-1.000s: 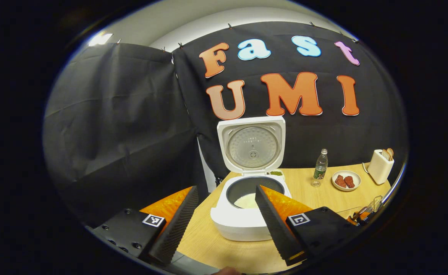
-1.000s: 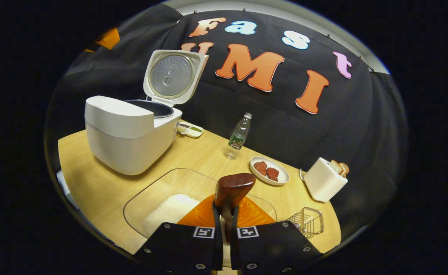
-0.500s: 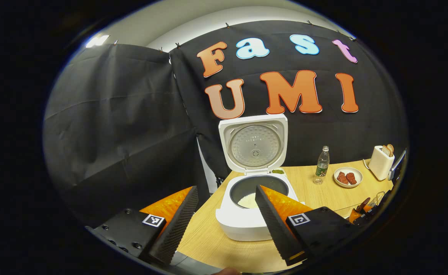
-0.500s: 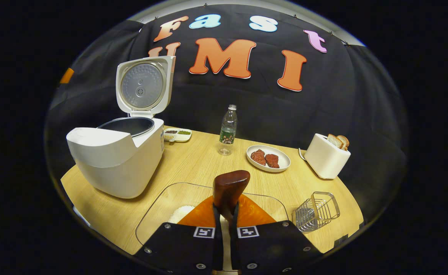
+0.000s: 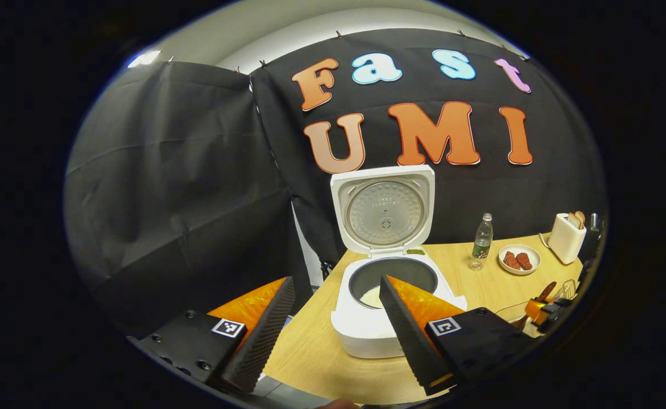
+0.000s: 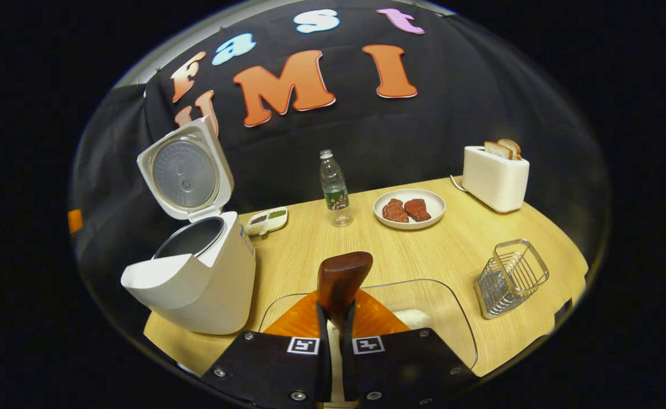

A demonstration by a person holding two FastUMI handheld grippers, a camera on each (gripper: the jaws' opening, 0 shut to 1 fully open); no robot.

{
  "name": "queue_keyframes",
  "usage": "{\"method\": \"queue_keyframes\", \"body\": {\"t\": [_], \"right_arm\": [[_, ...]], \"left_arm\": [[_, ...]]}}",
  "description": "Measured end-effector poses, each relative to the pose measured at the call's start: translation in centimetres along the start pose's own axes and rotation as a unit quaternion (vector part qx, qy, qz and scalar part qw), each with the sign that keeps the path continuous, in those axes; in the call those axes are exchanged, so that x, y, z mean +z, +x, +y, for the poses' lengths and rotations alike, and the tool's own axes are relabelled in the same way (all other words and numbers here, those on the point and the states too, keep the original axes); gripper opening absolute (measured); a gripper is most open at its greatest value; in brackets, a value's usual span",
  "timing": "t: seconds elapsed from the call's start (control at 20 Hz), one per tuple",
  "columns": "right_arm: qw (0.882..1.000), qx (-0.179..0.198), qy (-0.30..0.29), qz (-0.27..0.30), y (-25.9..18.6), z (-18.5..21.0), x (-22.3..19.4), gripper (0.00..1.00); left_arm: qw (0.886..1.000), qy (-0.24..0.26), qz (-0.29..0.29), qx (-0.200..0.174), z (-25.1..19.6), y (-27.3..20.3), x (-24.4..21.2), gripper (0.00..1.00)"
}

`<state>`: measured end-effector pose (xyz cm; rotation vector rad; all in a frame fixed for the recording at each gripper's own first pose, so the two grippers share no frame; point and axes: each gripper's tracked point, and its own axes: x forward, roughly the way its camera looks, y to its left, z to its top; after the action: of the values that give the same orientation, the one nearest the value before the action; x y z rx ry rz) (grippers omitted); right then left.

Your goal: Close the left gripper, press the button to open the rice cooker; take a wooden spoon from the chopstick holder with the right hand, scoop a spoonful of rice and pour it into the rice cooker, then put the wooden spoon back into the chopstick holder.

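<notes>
Right gripper view: right tool (image 6: 335, 318) grips wooden spoon (image 6: 341, 278); rice cooker (image 6: 196, 272) open.

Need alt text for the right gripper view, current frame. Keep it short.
The right gripper is shut on a wooden spoon above a clear glass dish holding rice. On the wooden table, an open white rice cooker stands to the left and a wire chopstick holder to the right.

right tool (image 6: 335, 318) swung rightward with the wooden spoon (image 6: 341, 278), chopstick holder (image 6: 509, 277) now at 3 o'clock, rice cooker (image 6: 196, 272) slid to 9 o'clock
</notes>
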<state>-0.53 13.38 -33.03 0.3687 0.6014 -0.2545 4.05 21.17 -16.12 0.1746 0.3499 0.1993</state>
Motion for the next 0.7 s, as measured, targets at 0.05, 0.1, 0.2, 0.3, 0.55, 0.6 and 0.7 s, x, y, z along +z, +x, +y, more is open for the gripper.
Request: {"method": "queue_keyframes", "body": {"t": [0.05, 0.1, 0.2, 0.3, 0.55, 0.6, 0.7], "right_arm": [[1.0, -0.001, 0.028, 0.006, 0.1, -0.3, 0.0, 0.07], [0.998, -0.001, 0.054, 0.012, 0.2, -0.5, -0.1, 0.07], [0.997, -0.002, 0.077, 0.014, 0.2, -0.6, -0.1, 0.07], [0.996, 0.0, 0.085, 0.02, 0.1, -0.5, -0.2, 0.07], [0.982, 0.044, 0.173, 0.058, 0.4, 0.8, -0.4, 0.07], [0.978, 0.053, 0.19, 0.064, 0.7, 0.9, -0.6, 0.07], [0.968, 0.079, 0.221, 0.087, 0.9, 0.9, -1.0, 0.07]], "left_arm": [[1.0, 0.002, 0.001, -0.003, 0.0, 0.5, 0.0, 1.0], [1.0, 0.004, 0.003, -0.006, -0.1, 0.8, 0.0, 1.0], [1.0, 0.007, 0.004, -0.011, -0.3, 1.2, 0.2, 1.0], [1.0, 0.01, 0.001, -0.019, -1.0, 1.5, 0.5, 0.97], [0.999, 0.015, 0.003, -0.034, -2.6, 1.7, 0.5, 1.0], [0.999, 0.016, 0.006, -0.034, -2.8, 1.7, 0.5, 1.0], [0.999, 0.013, 0.01, -0.034, -3.1, 1.8, 0.4, 0.97]]}}
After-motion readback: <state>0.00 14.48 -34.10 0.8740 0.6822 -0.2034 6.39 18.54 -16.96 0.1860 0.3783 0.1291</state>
